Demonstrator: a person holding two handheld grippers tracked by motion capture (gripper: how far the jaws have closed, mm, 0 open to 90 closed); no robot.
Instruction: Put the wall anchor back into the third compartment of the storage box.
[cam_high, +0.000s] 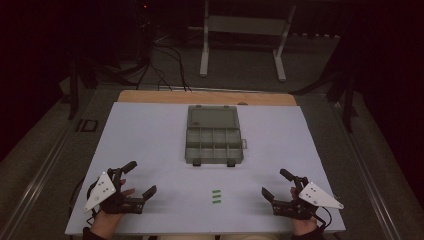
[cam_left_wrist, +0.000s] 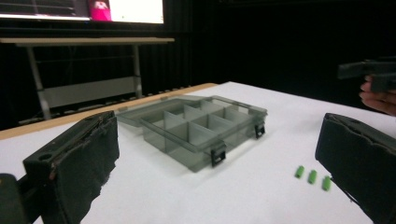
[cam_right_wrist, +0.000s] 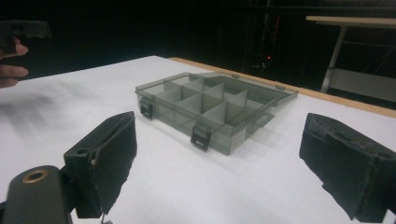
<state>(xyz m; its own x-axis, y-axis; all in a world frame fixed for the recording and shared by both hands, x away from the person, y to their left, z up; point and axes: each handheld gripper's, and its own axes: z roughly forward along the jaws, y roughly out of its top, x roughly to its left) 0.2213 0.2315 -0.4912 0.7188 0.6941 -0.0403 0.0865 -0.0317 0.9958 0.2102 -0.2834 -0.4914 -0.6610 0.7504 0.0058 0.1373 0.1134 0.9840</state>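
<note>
Left gripper (cam_high: 137, 179) rests low at the near left of the counter (cam_high: 150, 130), jaws spread wide, nothing between them. Right gripper (cam_high: 276, 184) mirrors it at the near right, equally wide and empty.

Three green pegs (cam_high: 216, 197) lie between the two grippers on the near counter, stacked as a short column running away from me, each peg's long axis crosswise. From my left gripper they sit to the right and slightly ahead; the right gripper looks a little nearer. Small, smooth cylinders, likely plastic, liable to roll.

Beyond them, the organizer box (cam_high: 215, 145): smoky translucent plastic, lid thrown back flat, divided compartments, dark latches facing me. Counter surface matte white.
</note>
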